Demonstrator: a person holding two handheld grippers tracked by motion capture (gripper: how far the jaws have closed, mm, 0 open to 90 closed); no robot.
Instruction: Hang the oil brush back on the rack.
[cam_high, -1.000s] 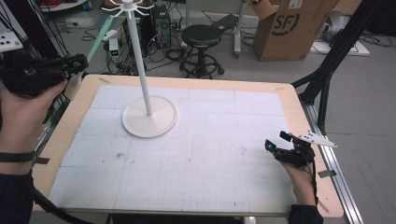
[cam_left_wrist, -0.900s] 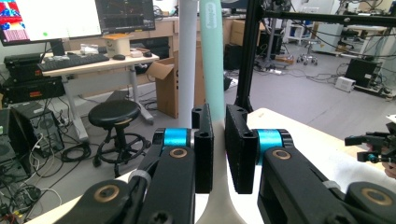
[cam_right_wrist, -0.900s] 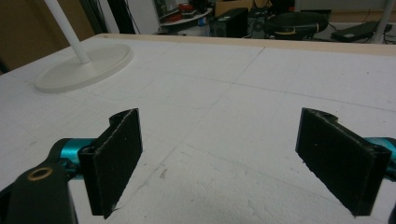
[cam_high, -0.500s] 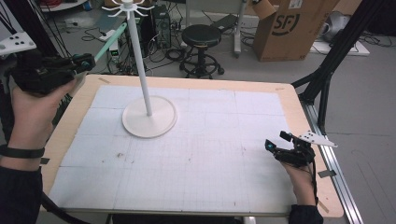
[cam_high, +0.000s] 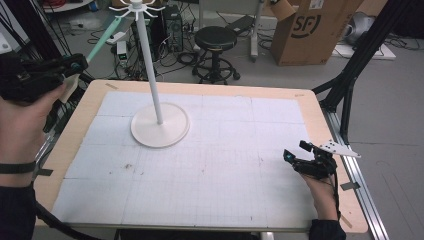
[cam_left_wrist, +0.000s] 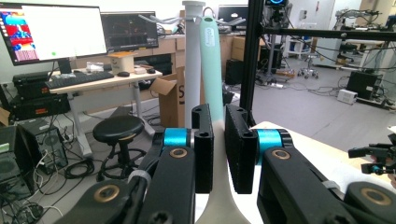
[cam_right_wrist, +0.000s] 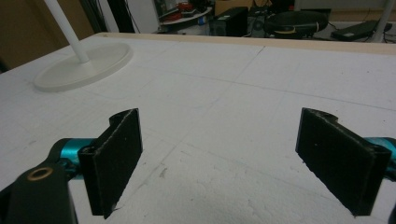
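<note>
left gripper (cam_left_wrist: 217, 154): clenched on the mint-green utensil (cam_left_wrist: 211, 60), handle pinched between its jaws, tip raised ahead | white stand (cam_left_wrist: 192, 56): seen just beyond that tip, hooks at top, nothing judged hung yet | right gripper (cam_right_wrist: 236, 165): released, jaws wide, rested low on the table (cam_high: 310, 107), stand well ahead-left | hanging judged still to be done

Matt white plastic stand (cam_high: 159, 131), wooden-edged table (cam_high: 310, 107), smooth mint plastic handle (cam_left_wrist: 212, 74)
</note>
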